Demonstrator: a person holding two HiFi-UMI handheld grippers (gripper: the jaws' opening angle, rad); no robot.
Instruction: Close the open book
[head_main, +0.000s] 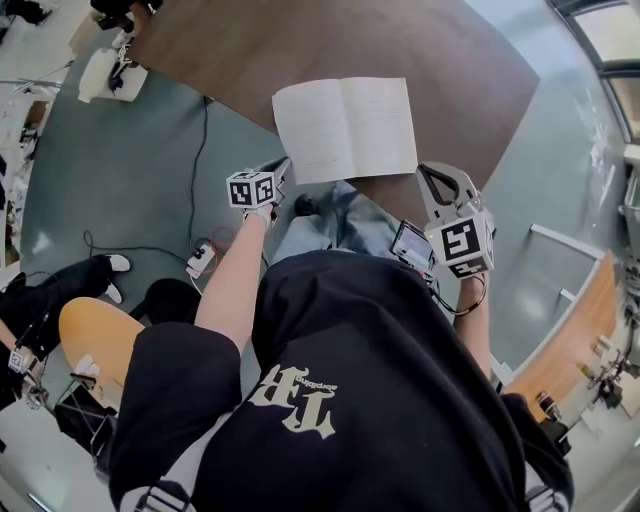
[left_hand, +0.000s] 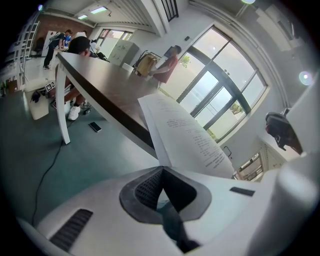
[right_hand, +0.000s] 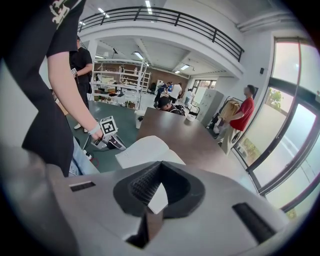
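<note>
An open white book (head_main: 345, 128) lies flat on the brown table (head_main: 400, 40), its near edge hanging over the table's front edge. My left gripper (head_main: 279, 166) is shut and empty, its tips just below the book's near left corner. In the left gripper view the printed page (left_hand: 187, 135) rises right beyond the left gripper (left_hand: 161, 169). My right gripper (head_main: 428, 170) is also shut and empty, just off the book's near right corner. The right gripper view looks over the right gripper (right_hand: 160, 164) at the book (right_hand: 145, 149) and the left gripper's marker cube (right_hand: 107, 126).
A black cable (head_main: 200, 140) and a white device (head_main: 108, 72) lie on the grey-green floor left of the table. A yellow stool (head_main: 95, 338) stands at lower left, a wooden bench (head_main: 570, 345) at right. Several people (right_hand: 172, 97) stand near the table's far end.
</note>
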